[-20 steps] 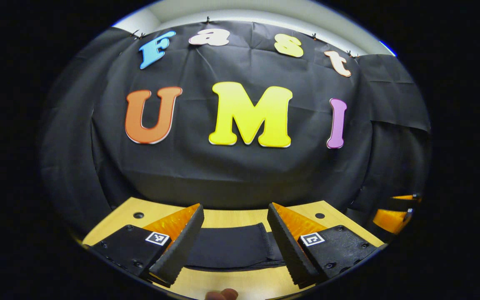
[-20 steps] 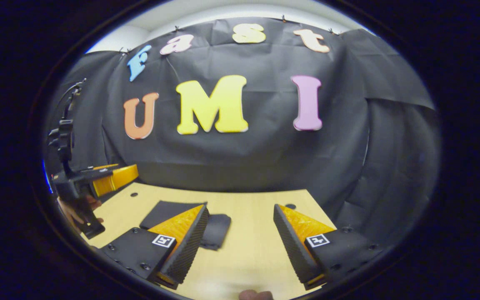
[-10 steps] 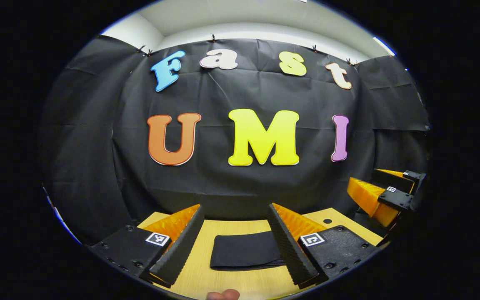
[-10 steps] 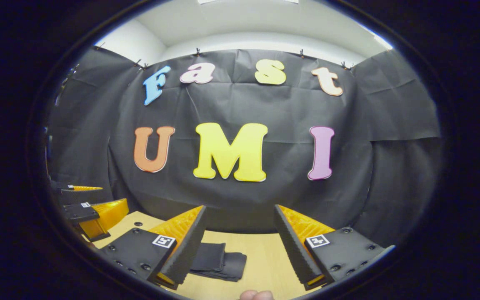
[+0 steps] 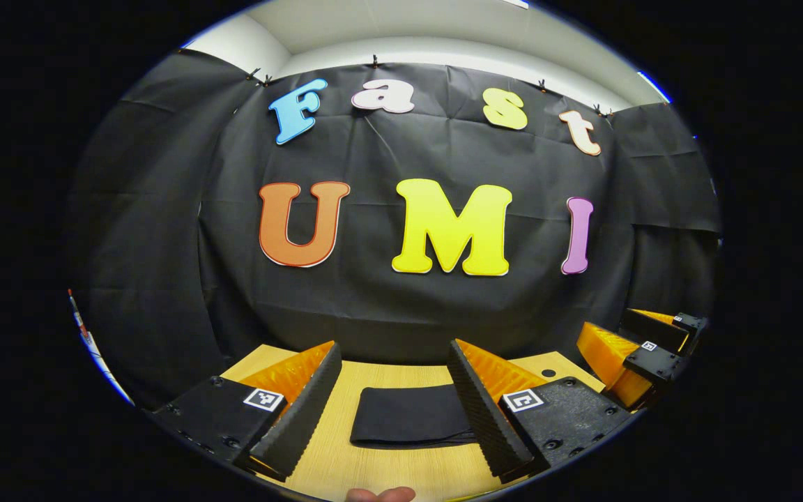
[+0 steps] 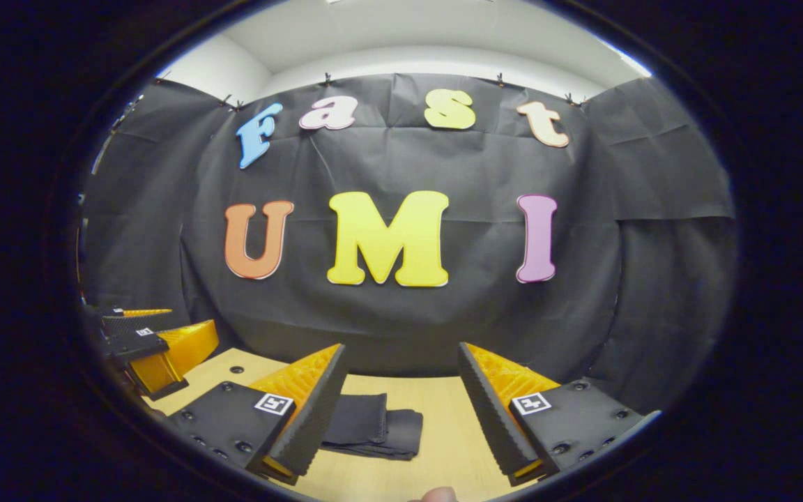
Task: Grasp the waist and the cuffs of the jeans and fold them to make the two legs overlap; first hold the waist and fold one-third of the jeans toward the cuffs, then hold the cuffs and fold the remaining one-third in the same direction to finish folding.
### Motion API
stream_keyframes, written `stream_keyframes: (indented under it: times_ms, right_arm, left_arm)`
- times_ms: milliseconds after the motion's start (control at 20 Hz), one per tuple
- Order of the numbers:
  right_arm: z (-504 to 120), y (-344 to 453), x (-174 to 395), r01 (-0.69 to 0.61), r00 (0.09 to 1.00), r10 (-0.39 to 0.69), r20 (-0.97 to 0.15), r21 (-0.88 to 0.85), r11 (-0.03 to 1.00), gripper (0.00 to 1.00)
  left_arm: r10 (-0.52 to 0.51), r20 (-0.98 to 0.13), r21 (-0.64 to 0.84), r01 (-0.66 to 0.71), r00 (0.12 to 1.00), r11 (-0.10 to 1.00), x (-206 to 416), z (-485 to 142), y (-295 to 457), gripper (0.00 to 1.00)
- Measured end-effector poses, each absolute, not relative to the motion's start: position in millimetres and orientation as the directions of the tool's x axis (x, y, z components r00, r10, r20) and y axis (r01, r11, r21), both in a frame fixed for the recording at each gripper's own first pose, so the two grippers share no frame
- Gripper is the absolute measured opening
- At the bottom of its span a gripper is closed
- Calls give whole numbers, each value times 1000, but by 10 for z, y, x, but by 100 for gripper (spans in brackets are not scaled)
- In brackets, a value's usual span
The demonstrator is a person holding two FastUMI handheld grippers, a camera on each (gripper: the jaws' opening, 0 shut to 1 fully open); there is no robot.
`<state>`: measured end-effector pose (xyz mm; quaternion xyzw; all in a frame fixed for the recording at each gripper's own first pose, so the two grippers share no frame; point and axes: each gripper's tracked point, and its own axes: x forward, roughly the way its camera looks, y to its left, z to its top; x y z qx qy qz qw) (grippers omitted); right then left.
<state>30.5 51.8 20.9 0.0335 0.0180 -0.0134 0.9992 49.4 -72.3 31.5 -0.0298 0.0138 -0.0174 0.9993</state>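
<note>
My left gripper (image 5: 394, 408) and right gripper (image 6: 398, 411) — fingers spread wide, holding nothing — hang above the pale wooden counter (image 5: 401, 470); the folded black jeans (image 5: 408, 417) lie flat there.

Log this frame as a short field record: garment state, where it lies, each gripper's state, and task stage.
garment: black jeans, folded into a compact flat bundle with stacked layers at its edge
location: on the light wooden table, in front of both grippers
left gripper: open, holding nothing, raised off the jeans
right gripper: open, holding nothing, jeans lie to its left side
contact: neither gripper touches the jeans
task stage: folding looks finished
</note>
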Motion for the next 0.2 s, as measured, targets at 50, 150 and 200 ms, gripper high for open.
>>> stream_keyframes:
  times_ms: [50,150,200]
  right_arm:
    - [171,538,311,30,998,-26,-56,69,997,96]
    - [67,536,324,35,995,-29,-95,59,998,97]
    - [40,554,341,35,994,-27,-109,66,997,96]
  left_arm:
    - [-39,-27,-59,37,999,998,518,306,-728,98]
    - [-42,-32,-59,40,999,997,544,298,-735,98]
    - [-41,-37,-53,39,998,998,563,276,-731,98]
